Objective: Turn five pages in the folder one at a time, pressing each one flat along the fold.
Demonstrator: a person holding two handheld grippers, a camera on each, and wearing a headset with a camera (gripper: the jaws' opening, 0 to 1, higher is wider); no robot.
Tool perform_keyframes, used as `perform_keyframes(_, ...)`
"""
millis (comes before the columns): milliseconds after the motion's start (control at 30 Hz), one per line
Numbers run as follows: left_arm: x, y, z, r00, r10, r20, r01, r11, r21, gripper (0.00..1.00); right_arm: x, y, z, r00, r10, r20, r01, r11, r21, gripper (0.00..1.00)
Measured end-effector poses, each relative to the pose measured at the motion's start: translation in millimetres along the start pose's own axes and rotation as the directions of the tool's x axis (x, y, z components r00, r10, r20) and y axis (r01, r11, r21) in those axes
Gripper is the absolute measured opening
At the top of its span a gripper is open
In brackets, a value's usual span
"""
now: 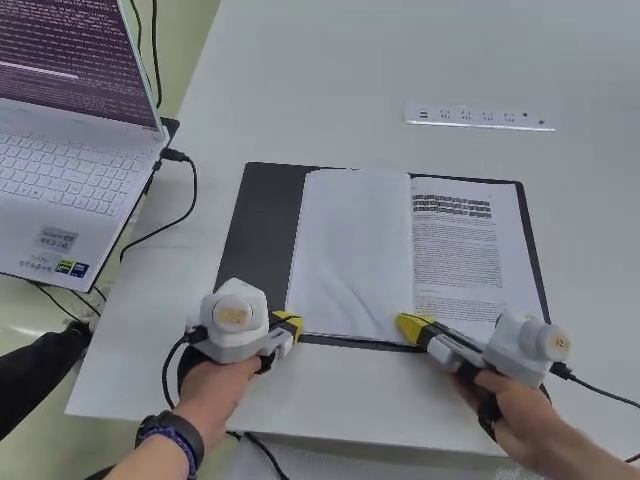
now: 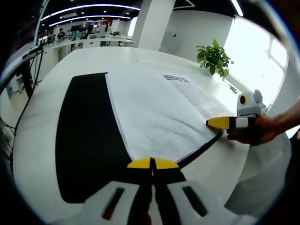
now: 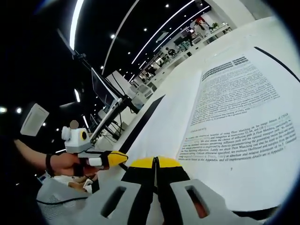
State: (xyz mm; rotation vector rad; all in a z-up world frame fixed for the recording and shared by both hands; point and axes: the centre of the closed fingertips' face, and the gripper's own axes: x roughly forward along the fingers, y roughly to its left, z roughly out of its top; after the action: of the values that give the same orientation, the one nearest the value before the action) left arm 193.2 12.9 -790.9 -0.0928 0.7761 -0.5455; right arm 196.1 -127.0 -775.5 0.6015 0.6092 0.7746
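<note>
Left gripper (image 1: 287, 323) with fingers together just beside the blank page's (image 1: 350, 250) near corner, right gripper (image 1: 408, 324) with fingers together at the fold's near end, open black folder (image 1: 262, 220) mid-surface (image 1: 330, 80), printed page (image 1: 460, 250) right, laptop (image 1: 60, 150) far left, power strip (image 1: 480, 116) beyond.

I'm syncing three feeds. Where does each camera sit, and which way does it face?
Head view: on the headset, looking down at the open folder; left hand and right hand show, holding the tongs.
Left gripper view: on the left tongs, facing across the blank page toward the right tongs.
Right gripper view: on the right tongs, facing over the printed page toward the left tongs.
Shared: each gripper view catches the other tongs; all see the folder.
</note>
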Motion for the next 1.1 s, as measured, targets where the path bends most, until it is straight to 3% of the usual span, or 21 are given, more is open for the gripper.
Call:
perform_keyframes(567,-0.8,-0.1,-0.5,0.9997,0.019,0.012,-0.019,1.000,-0.016,0.00,-2.0,1.4,-4.9,0.9996,-0.019,-0.022,0.019,1.000,-0.006,0.00)
perform_keyframes(667,-0.8,0.7,-0.2,0.9997,0.024,0.007,-0.023,0.998,-0.053,0.00,-1.3,1.0,-5.4,0.9992,-0.024,-0.031,0.024,1.000,0.004,0.00)
perform_keyframes(733,-0.9,1.5,0.2,0.9997,0.025,-0.003,-0.025,0.997,-0.074,0.00,-0.8,0.0,-4.8,0.9986,-0.034,-0.040,0.037,0.998,0.060,0.00)
perform_keyframes(867,-1.0,1.8,0.6,0.9997,0.019,-0.016,-0.021,0.993,-0.114,0.00,-0.4,1.8,-4.6,0.9975,-0.036,-0.060,0.040,0.997,0.065,0.00)
perform_keyframes(1000,-1.8,-3.3,0.0,0.9987,0.016,-0.049,-0.021,0.994,-0.103,0.00,-4.2,10.0,-4.4,0.9968,-0.021,-0.077,0.025,0.998,0.057,0.08)
perform_keyframes(1100,-4.5,-14.9,3.0,0.9987,-0.011,-0.049,0.006,0.995,-0.101,0.08,-10.7,14.6,-2.7,0.9958,-0.025,-0.088,0.028,0.999,0.030,0.16)
